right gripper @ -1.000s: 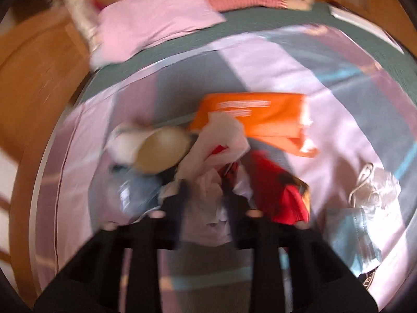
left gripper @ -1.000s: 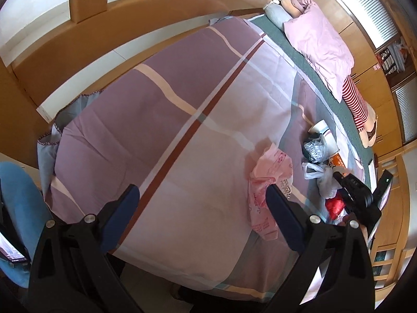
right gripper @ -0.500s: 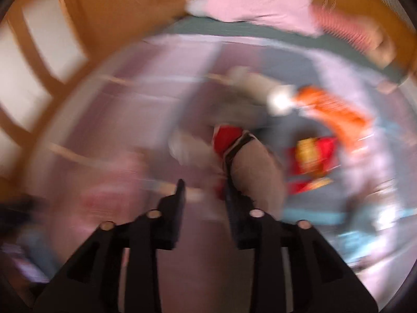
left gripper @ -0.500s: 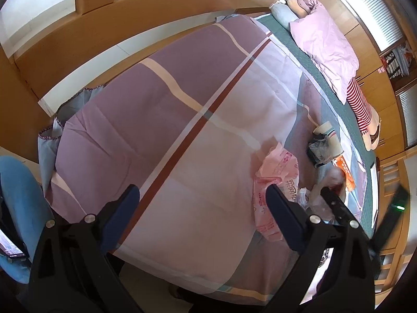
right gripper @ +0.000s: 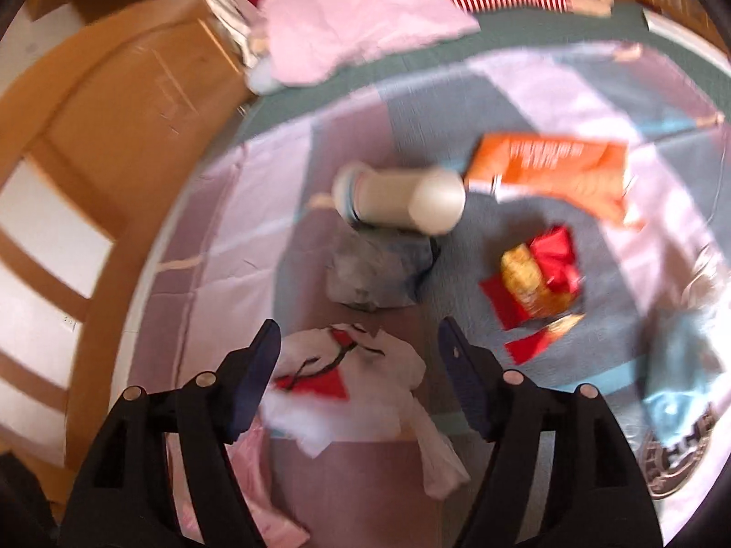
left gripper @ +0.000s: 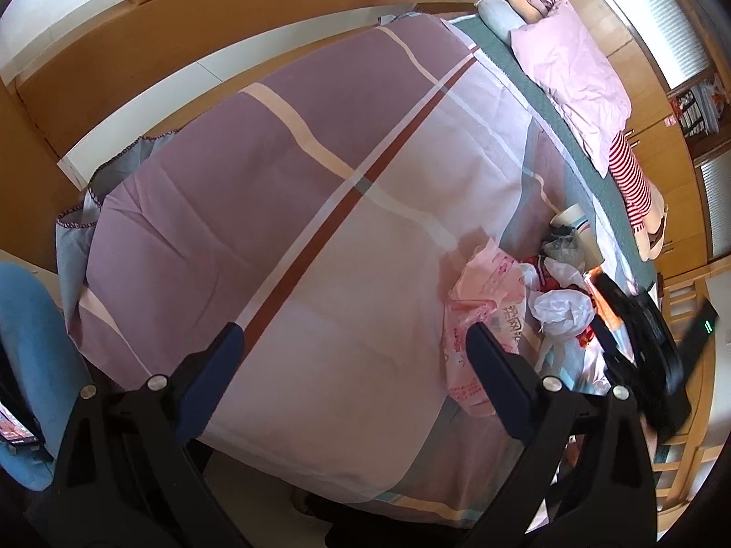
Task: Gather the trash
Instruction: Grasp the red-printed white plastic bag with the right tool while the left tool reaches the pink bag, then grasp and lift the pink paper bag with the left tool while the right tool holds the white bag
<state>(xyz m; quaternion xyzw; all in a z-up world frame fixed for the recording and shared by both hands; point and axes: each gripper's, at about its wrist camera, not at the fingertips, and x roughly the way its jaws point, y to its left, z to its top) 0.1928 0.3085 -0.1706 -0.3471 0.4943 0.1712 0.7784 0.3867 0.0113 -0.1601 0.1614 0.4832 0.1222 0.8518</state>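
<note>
1. The right tongs (right gripper: 356, 365) have just been opening and now stand released; a white bag (right gripper: 361, 392) (printed with red and black) lies on the bed (left gripper: 283, 228) between them, pads clear of it.
2. The left tongs (left gripper: 352, 374) gape wide over bare bedspread, grasping nothing.
3. A pink bag (left gripper: 479, 315) lies just beside the left tongs' right finger, near the bed's edge.
4. Beyond the white bag sit a grey wad (right gripper: 379, 269), a cup (right gripper: 402, 198) on its side, an orange packet (right gripper: 553, 169) and a red wrapper (right gripper: 539, 283).
5. A blue mask (right gripper: 680, 365) (blurred) lies at the right.
</note>
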